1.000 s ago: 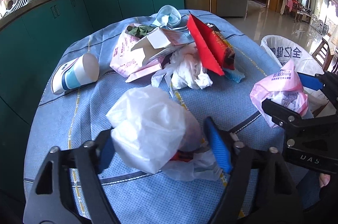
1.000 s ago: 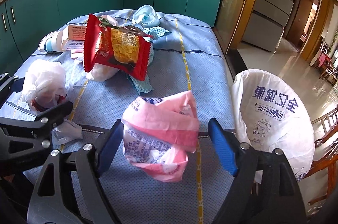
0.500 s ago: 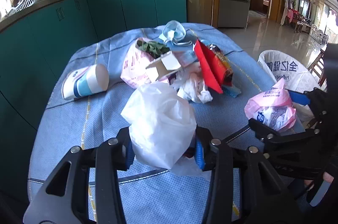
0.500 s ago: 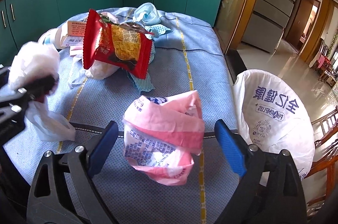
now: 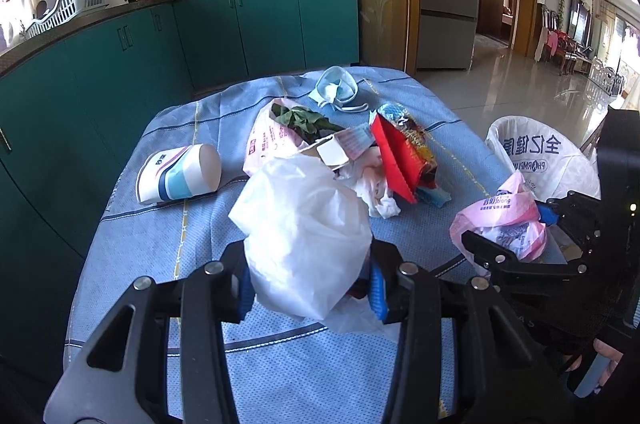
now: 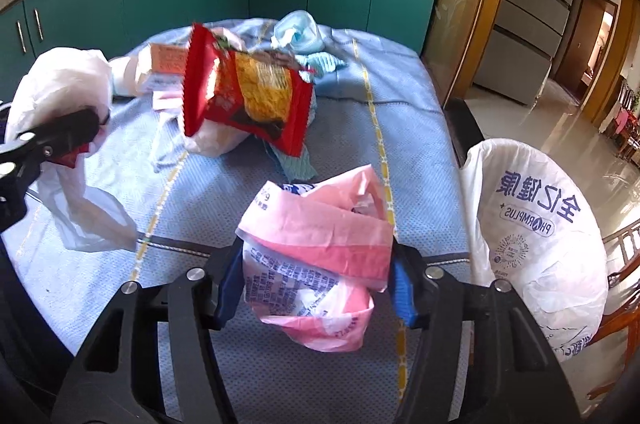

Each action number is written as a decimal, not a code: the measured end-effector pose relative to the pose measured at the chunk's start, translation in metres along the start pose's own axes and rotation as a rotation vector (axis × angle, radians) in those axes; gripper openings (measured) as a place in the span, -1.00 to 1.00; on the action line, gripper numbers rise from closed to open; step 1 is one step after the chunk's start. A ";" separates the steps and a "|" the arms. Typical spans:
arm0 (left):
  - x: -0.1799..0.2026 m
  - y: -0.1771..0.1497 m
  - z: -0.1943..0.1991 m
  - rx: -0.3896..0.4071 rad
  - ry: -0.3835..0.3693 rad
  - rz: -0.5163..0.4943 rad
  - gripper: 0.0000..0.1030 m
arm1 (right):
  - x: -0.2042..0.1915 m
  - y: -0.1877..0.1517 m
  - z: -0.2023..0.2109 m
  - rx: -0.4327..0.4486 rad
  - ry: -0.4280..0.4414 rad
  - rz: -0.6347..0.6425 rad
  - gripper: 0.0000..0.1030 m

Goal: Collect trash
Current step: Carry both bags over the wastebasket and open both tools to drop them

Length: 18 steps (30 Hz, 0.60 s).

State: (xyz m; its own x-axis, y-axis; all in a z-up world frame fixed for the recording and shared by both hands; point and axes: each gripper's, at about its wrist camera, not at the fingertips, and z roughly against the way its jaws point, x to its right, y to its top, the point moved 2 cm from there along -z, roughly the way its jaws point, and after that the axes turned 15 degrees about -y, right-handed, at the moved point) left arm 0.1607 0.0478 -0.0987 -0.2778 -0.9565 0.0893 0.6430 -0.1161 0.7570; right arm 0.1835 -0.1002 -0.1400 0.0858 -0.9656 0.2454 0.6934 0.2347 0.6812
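Closest in, the left gripper (image 5: 312, 288) pinches a crumpled white plastic bag (image 5: 304, 236) between its blue pads, the bag's loose tail hanging clear of the blue tablecloth (image 5: 160, 248). The right gripper (image 6: 316, 280) has just been closing, and its pads now press on a pink printed bag (image 6: 316, 256) that sits between them, low over the cloth. Just to the right of that gripper, off the table edge, stands the white-lined trash bin (image 6: 536, 244), open-mouthed; neither bag is in it yet, so both still need carrying over and dropping.

Ahead of both tools, most of the job remains, by my reading: a red snack wrapper (image 6: 244, 95) leans on wadded tissue (image 5: 376, 187). A paper cup (image 5: 180, 173) lies on its side left of that pile. Farthest off rests a blue face mask (image 5: 336, 89).
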 end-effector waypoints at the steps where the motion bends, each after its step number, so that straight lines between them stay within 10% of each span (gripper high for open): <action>1: 0.001 0.002 0.003 0.014 -0.004 0.003 -0.13 | 0.004 0.003 0.006 0.021 -0.014 -0.004 0.14; 18: 0.105 0.077 0.004 0.152 -0.268 -0.147 -0.13 | 0.195 0.001 0.067 0.160 -0.365 -0.311 0.15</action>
State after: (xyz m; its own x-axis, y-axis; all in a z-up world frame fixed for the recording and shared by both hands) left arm 0.1782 -0.0605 -0.0291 -0.5504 -0.8257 0.1237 0.4741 -0.1871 0.8604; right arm 0.1533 -0.2810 -0.0450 -0.3826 -0.8975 0.2196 0.5256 -0.0159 0.8506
